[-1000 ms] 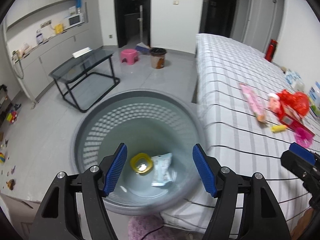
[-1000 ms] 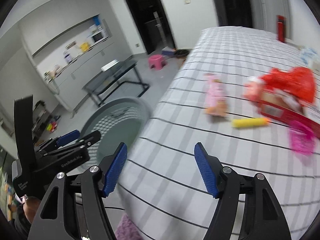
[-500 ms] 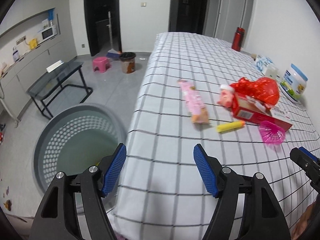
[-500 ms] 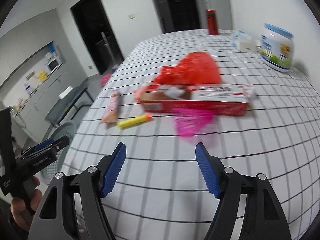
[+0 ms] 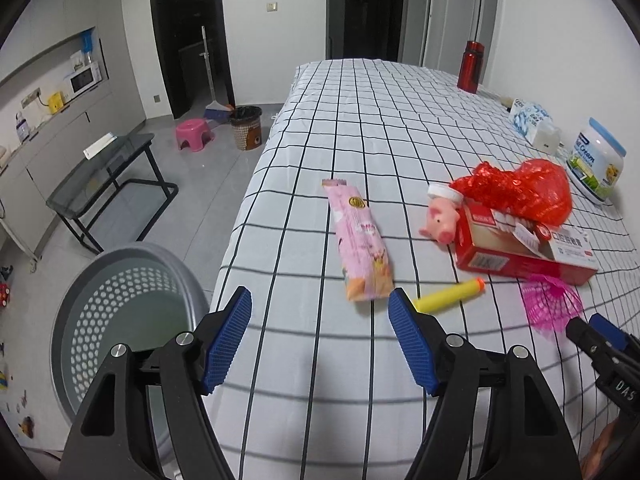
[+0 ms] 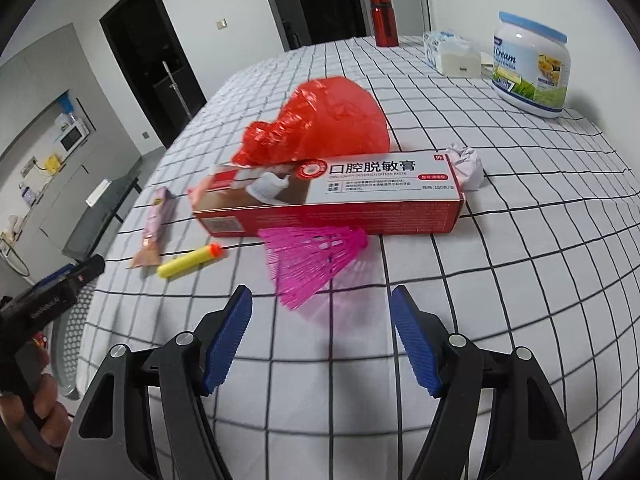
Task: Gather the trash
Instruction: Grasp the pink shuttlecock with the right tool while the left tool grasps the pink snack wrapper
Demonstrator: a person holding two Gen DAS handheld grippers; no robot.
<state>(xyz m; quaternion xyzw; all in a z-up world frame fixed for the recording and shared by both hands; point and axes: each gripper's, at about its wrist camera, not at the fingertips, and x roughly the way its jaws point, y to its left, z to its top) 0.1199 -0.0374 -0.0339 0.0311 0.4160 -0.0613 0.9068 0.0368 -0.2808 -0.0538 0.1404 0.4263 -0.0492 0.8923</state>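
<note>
My left gripper (image 5: 320,300) hangs open over the checked bed sheet (image 5: 360,140), just short of a pink snack wrapper (image 5: 362,244) and a yellow foam dart (image 5: 448,296). Nothing is between its pads. My right gripper (image 6: 320,296) is open too, right in front of a pink shuttlecock (image 6: 312,258). Behind the shuttlecock lie a red toothpaste box (image 6: 328,200), a red plastic bag (image 6: 332,120) and a crumpled white paper (image 6: 466,164). A pink pig toy (image 5: 440,220) leans on the box. The grey perforated basket (image 5: 80,300) stands on the floor left of the bed.
A milk powder tub (image 6: 528,72), a tissue pack (image 6: 448,54) and a red bottle (image 6: 384,20) stand at the bed's far side. On the floor are a glass side table (image 5: 104,176), a pink stool (image 5: 192,132) and a brown bin (image 5: 246,128).
The left gripper swung from above the basket, with trash in it, to over the bed. The right gripper moved across the bed up to the shuttlecock. Both stayed open.
</note>
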